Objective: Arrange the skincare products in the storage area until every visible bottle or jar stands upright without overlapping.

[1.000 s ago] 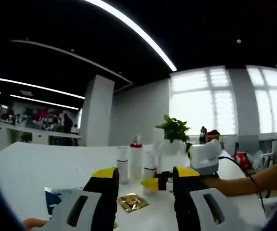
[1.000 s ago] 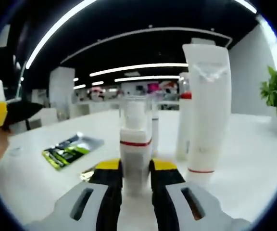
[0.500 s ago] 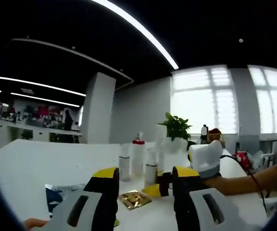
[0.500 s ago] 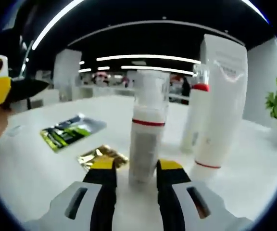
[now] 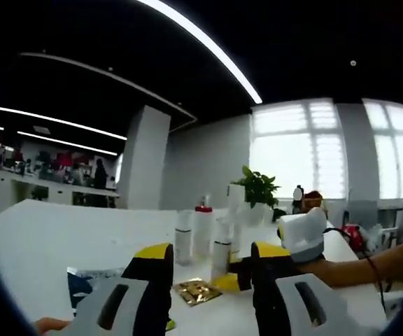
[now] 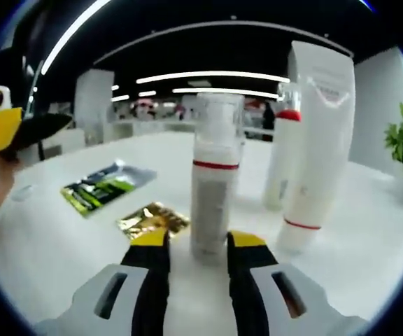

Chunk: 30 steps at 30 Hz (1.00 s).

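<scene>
A white pump bottle with a red band [image 6: 214, 189] stands upright on the white table [image 6: 355, 280], just beyond the tips of my right gripper [image 6: 198, 239]. Its jaws are open, one on each side of the bottle's base, apart from it. Right of it a tall white tube [image 6: 320, 140] stands on its cap, with a red-capped bottle [image 6: 284, 161] behind. In the left gripper view the same group stands mid-table: small bottle [image 5: 183, 238], red-capped bottle [image 5: 203, 227], banded bottle [image 5: 221, 246], tube [image 5: 235, 210]. My left gripper [image 5: 212, 252] is open and holds nothing.
A gold sachet [image 6: 152, 220] and a green-black sachet [image 6: 107, 189] lie flat left of the bottles. A blue sachet [image 5: 86, 280] lies near my left jaw. The right gripper [image 5: 299, 234] and a person's forearm come in from the right. A potted plant [image 5: 257, 187] stands behind.
My right gripper has let go of the banded bottle, opened, and drawn back a little; the bottle stays upright on the table. The left gripper has barely moved.
</scene>
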Tool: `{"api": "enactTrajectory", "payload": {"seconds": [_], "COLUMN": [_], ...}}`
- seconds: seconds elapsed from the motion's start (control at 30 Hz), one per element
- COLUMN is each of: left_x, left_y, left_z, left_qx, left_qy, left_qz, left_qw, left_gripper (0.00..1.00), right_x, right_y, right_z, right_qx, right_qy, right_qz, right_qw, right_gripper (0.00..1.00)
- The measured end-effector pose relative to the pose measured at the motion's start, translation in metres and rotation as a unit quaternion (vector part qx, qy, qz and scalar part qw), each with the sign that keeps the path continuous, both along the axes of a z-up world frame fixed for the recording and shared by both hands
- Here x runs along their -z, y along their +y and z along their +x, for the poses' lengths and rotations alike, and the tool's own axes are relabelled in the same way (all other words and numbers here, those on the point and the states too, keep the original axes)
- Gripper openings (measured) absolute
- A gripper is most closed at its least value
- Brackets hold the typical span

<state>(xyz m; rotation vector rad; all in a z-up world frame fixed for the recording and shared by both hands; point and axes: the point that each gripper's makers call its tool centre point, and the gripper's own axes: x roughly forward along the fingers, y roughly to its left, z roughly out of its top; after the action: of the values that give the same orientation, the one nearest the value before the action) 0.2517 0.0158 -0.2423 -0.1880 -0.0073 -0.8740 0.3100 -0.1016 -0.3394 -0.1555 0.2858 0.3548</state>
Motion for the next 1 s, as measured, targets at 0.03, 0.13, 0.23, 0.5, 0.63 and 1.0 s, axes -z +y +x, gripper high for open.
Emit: {"api": "enactTrajectory", "payload": {"seconds": [0.03, 0.13, 0.23, 0.5, 0.63, 1.0], "left_x": [0.0, 0.001, 0.002, -0.001, 0.001, 0.006], "left_y": [0.0, 0.001, 0.002, 0.01, 0.013, 0.011], "left_z": [0.0, 0.0, 0.001, 0.005, 0.008, 0.009], "left_qx": [0.0, -0.001, -0.002, -0.01, -0.018, -0.022], "left_qy": [0.0, 0.001, 0.005, 0.009, 0.012, 0.012], "left_qz": [0.0, -0.002, -0.005, -0.018, -0.018, -0.004], "left_qw": [1.0, 1.0, 1.0, 0.9997, 0.9996, 0.9997], "left_gripper": [0.46, 0.46, 0.46, 0.45, 0.45, 0.44], "right_x": [0.0, -0.001, -0.002, -0.003, -0.002, 0.004], "right_y": [-0.001, -0.001, -0.002, -0.002, -0.001, -0.005], "right_z": [0.0, 0.0, 0.001, 0.001, 0.0, 0.0], "right_qx": [0.001, 0.004, 0.005, 0.007, 0.006, 0.021], "right_qy": [0.0, -0.001, -0.002, 0.003, 0.007, 0.015], "right_qz": [0.002, 0.009, 0.015, 0.027, 0.023, 0.016], "right_qw": [1.0, 1.0, 0.9999, 0.9996, 0.9997, 0.9996], "right_gripper": [0.31, 0.3, 0.29, 0.28, 0.28, 0.19]}}
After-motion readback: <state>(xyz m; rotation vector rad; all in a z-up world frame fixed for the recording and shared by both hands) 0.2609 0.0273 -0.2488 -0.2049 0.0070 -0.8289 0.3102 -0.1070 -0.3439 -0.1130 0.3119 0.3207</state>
